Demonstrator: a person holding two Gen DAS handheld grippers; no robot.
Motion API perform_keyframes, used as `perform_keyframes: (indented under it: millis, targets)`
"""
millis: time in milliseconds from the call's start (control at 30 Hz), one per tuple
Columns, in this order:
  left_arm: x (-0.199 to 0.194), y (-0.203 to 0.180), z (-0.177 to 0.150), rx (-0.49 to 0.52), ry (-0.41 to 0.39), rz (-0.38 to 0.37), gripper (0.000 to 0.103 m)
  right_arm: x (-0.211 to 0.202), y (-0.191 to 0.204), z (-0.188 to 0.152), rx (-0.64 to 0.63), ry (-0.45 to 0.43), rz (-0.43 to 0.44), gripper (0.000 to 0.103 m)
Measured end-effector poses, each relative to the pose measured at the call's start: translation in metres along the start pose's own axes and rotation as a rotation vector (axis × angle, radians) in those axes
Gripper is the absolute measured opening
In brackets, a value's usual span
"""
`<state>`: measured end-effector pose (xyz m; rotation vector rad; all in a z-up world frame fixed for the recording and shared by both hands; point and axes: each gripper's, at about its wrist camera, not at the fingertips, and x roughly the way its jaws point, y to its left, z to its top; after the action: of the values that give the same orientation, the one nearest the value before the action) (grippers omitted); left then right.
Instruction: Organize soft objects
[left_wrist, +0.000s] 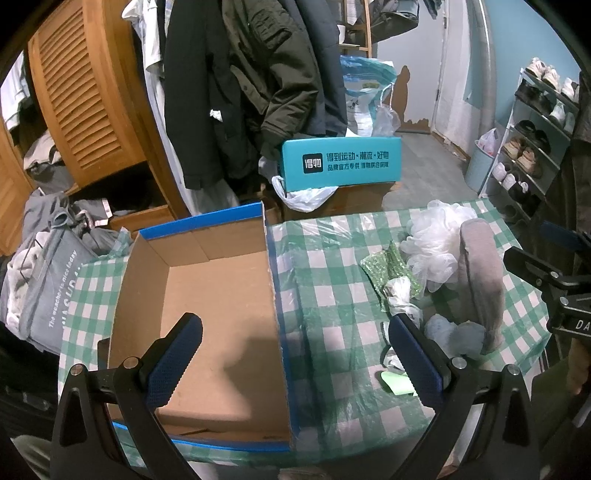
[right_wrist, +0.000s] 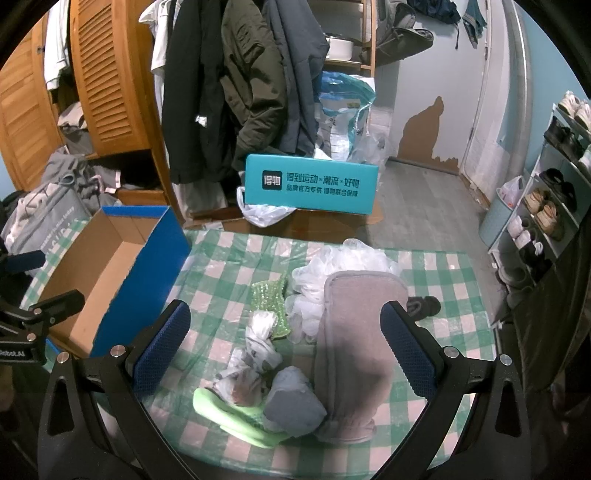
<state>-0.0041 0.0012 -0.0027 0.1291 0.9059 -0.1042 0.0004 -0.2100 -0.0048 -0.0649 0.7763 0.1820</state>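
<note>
An empty cardboard box with blue rim sits on the left of the checked table; it also shows in the right wrist view. A pile of soft things lies to its right: a grey towel, a white mesh puff, a green sequin cloth, a white knotted rag, a grey-blue sponge and a light green cloth. My left gripper is open, straddling the box's right wall. My right gripper is open above the pile, empty.
A teal shoe box stands on a carton behind the table, with hanging coats beyond. A wooden wardrobe and a grey laundry bag are at left. A shoe rack is at right.
</note>
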Motion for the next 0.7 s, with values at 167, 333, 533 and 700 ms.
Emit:
perform_keyframes:
  millis: [167, 333, 533, 700]
  targets:
    - [0.0002, 0.0004, 0.0002, 0.001, 0.001, -0.002, 0.102, -0.0001, 0.0003, 0.0001, 0.000, 0.000, -0.001, 0.101]
    - [0.0001, -0.0001, -0.0010, -0.001, 0.002, -0.006, 0.102, -0.0001, 0.0002, -0.0001, 0.000, 0.000, -0.001, 0.101]
    - [-0.0006, -0.0008, -0.0021, -0.004, 0.003, -0.006, 0.102, 0.0002, -0.0002, -0.0004, 0.000, 0.001, 0.000, 0.101]
    - [-0.0012, -0.0038, -0.0052, -0.004, 0.003, -0.009, 0.102, 0.0003, -0.0001, -0.0006, 0.000, 0.001, -0.001, 0.101]
